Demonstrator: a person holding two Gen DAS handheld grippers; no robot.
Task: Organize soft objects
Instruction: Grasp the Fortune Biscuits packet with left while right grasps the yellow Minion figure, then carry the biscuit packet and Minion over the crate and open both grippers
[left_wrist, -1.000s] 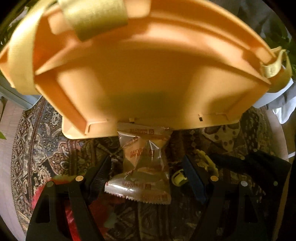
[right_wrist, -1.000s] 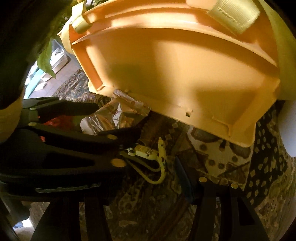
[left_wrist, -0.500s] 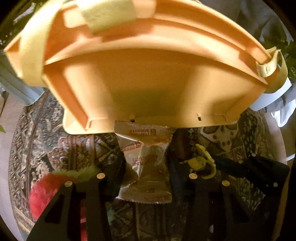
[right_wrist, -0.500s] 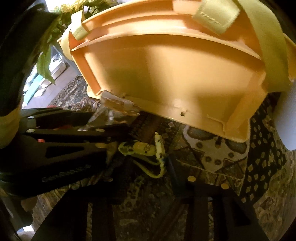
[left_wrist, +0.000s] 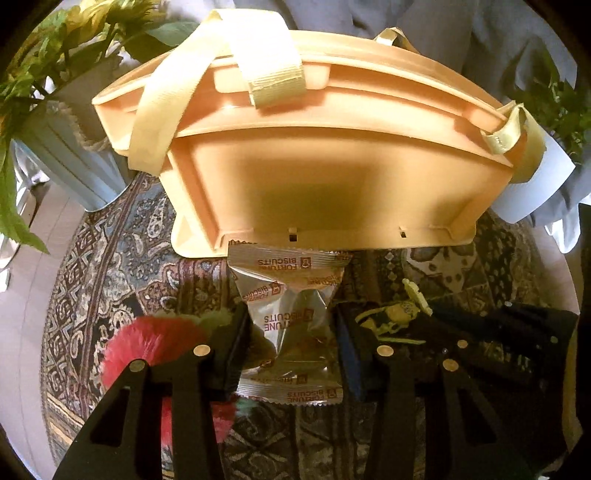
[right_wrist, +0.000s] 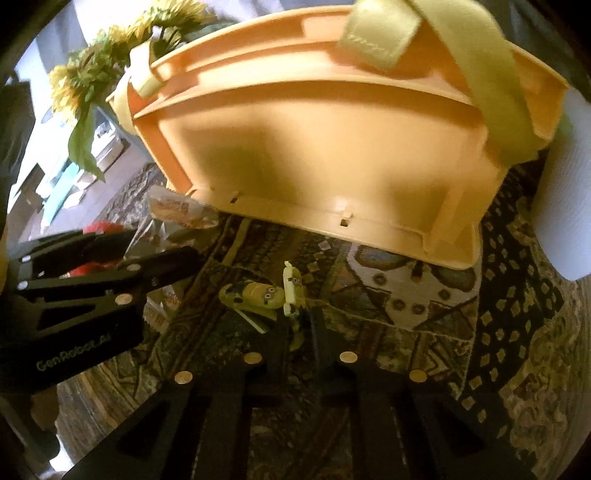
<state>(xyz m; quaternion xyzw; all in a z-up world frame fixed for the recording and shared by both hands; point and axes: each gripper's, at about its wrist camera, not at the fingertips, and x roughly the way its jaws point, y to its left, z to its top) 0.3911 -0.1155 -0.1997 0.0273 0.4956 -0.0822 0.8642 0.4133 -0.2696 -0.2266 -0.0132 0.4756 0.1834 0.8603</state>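
Note:
An orange plastic basket (left_wrist: 325, 177) with cream straps stands on the patterned rug, also in the right wrist view (right_wrist: 325, 147). My left gripper (left_wrist: 293, 350) is shut on a silver Fortune Biscuits packet (left_wrist: 291, 295), held just in front of the basket's base; it shows in the right wrist view (right_wrist: 162, 273) at the left. My right gripper (right_wrist: 299, 325) is shut on a small yellow minion toy (right_wrist: 258, 295), low over the rug; the toy also shows in the left wrist view (left_wrist: 399, 310). A red fluffy toy (left_wrist: 155, 343) lies under the left gripper.
A potted sunflower plant (left_wrist: 55, 74) stands left of the basket, also in the right wrist view (right_wrist: 96, 74). A white roll (right_wrist: 565, 206) stands at the basket's right. Green leaves (left_wrist: 554, 96) show behind. The round table (left_wrist: 26, 295) carries the rug.
Both grippers have pulled back and up from the basket, so more of it shows. The right gripper's fingers have closed in on the minion toy. The left still holds the packet.

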